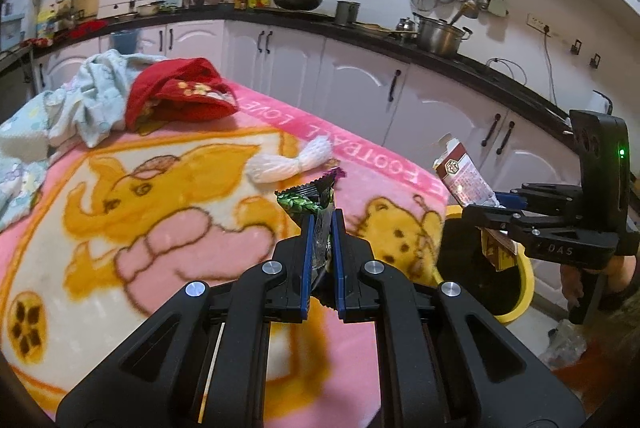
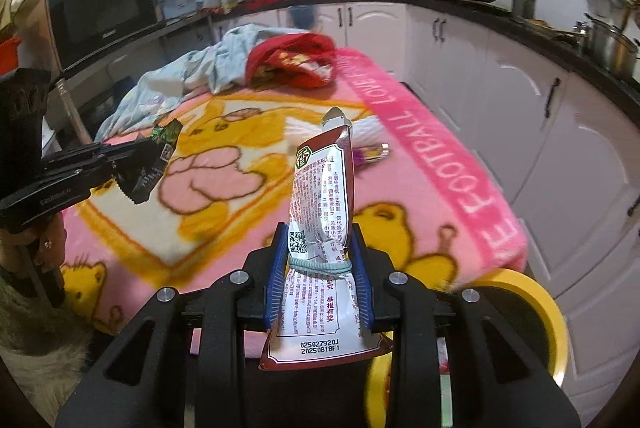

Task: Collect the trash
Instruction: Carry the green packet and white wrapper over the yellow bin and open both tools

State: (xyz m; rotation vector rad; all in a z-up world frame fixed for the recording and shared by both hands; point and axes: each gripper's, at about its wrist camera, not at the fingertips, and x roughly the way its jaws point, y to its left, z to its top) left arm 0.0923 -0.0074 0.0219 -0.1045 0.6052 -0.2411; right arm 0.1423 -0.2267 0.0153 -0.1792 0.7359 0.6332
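Pink fleece blanket (image 1: 360, 147) with yellow cartoon bears and white lettering covers the table, which stands in a kitchen lined with white cabinets (image 1: 352, 83) under a black countertop. Left tongs (image 1: 321, 228), seen from their own camera, are clamped on a dark green and black snack wrapper (image 1: 308, 197); the blue pads stand almost together with the crinkled foil pinched between them, its upper end sticking out above the fingertips over the blanket. Right tongs (image 2: 320, 248) are clamped on a maroon and white printed snack packet (image 2: 324, 187), held upright between the blue pads, with a pale blue hair tie (image 2: 320, 265) wrapped around its middle. In the left view the same packet rises from the right tongs at the table's right edge, above a yellow-rimmed bin (image 1: 524, 280) with a dark inside that stands on the floor beside the table. Trash left on the blanket: a small purple wrapper (image 2: 372, 152) near the lettered border and, just beside it, a white foam net sleeve (image 1: 292, 159). At the far end of the table lie a red garment (image 1: 180, 95) and a pale blue patterned cloth (image 1: 92, 99), touching one another.
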